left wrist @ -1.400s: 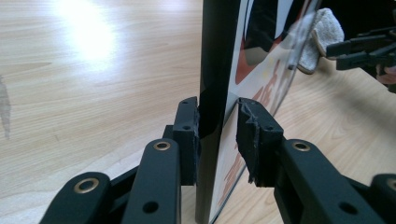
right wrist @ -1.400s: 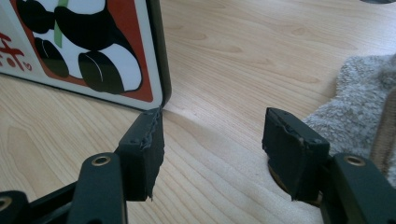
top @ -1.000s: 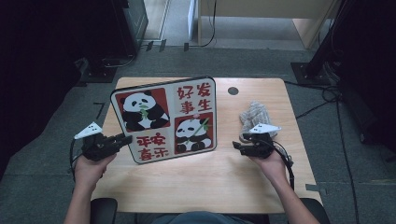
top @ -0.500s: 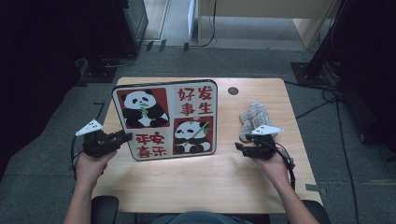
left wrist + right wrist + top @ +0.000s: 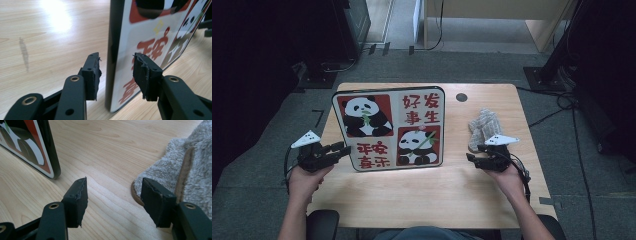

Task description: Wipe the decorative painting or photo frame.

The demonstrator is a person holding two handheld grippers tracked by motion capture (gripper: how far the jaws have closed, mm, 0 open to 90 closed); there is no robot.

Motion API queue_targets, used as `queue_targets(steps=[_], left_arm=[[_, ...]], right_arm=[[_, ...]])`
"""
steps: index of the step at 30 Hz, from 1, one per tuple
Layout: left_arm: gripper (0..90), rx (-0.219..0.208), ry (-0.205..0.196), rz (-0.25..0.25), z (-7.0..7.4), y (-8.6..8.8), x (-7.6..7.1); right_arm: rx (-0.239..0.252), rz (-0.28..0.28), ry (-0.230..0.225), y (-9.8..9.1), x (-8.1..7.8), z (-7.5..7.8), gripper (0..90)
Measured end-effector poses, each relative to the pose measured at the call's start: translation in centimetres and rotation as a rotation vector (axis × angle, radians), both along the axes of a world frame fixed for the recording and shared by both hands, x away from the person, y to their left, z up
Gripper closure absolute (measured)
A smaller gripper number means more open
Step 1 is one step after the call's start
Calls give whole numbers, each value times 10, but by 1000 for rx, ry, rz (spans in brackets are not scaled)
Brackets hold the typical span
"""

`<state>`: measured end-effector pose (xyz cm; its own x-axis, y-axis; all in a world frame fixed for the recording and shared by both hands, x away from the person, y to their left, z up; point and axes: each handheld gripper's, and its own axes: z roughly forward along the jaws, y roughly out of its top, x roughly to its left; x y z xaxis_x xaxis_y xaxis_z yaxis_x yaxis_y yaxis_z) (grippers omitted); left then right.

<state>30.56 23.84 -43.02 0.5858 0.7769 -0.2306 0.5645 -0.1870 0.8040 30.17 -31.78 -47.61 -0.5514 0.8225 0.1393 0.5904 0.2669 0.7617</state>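
Left gripper: my jaws have just been opening, now apart, straddling the panda board's left edge untouching. Board stands upright mid-table, long axis vertical. Right gripper apart, right of board.

Wooden table with panda board and fleece cloth

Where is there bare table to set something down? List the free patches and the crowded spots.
Free: the wide strip of table between the panda board and the near edge; the gap between board and grey cloth; the far right corner by the dark round hole. Crowded: the board's left edge, between the left gripper's open jaws.
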Motion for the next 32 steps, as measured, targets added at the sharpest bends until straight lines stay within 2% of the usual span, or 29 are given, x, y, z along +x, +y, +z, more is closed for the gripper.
queue_targets(steps=[2, 3, 11, 14, 18, 22, 24, 30, 32], left_arm=[[529, 11, 7, 5, -2, 4, -1], [509, 16, 22, 6, -5, 8, -1], [448, 57, 39, 39, -14, 13, 2], [437, 82, 55, 53, -19, 14, 5], [433, 88, 73, 63, -24, 15, 8], [428, 100, 62, 80, -28, 15, 13], [417, 121, 58, 86, -31, 14, 16], [390, 132, 66, 92, -35, 14, 18], [389, 139, 67, 91, -37, 14, 19]], right_arm=[[-4, 4, -5, -2, 0, 0, 389], [-4, 1, -13, -3, 0, 0, 386], [-20, 3, -31, -3, 1, 0, 385], [-30, -4, -36, -4, 2, 0, 382], [-26, -7, -30, -4, 3, -1, 381], [-13, -9, -39, -7, 4, 0, 368], [-4, -10, -45, -8, 4, 0, 359], [-4, -22, -37, -9, 6, -3, 319], [-12, -7, 4, -6, 7, -7, 322]])
